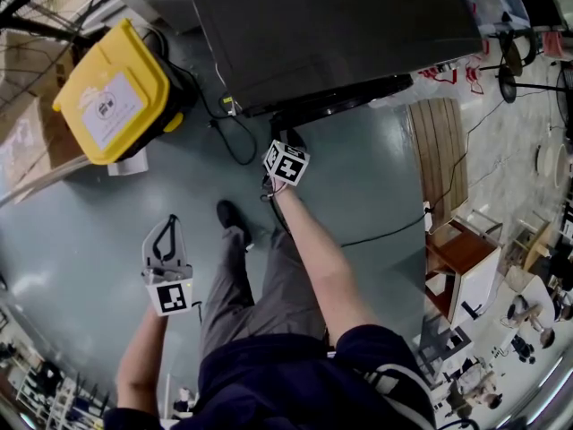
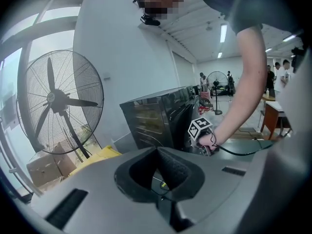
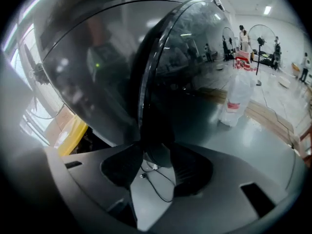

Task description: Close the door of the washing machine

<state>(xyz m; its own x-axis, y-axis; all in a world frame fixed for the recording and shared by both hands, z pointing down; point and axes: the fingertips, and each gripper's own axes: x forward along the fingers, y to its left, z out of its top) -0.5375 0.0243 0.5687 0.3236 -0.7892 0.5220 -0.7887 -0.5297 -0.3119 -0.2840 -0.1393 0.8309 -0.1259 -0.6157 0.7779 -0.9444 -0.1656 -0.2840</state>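
Closest thing in the head view is the person's dark navy top (image 1: 295, 374) and grey trousers (image 1: 269, 294), looking straight down at a grey-green painted floor (image 1: 89, 213). The left gripper (image 1: 166, 225) hangs off to the side over bare floor, well apart from everything. Its black foam pads meet at the tips, so it's closed with nothing in it.

The right gripper (image 1: 288, 143) is up against the big black box-shaped washing machine (image 1: 331, 34). In the right gripper view the round dark glass door (image 3: 161, 82) stands ajar, swung out from the machine's front, and its lower rim dips between the jaws. The jaws are spread, with floor showing between the pads, so I'd call it open around the rim, not clamped.

Other stuff: a yellow plastic bin (image 1: 116, 92) sits just left of the machine, a black cable (image 1: 233, 137) snakes across the floor by it, and there's a slatted wooden pallet (image 1: 439, 141) on the right. The left gripper view also shows a big round floor fan (image 2: 58, 101).
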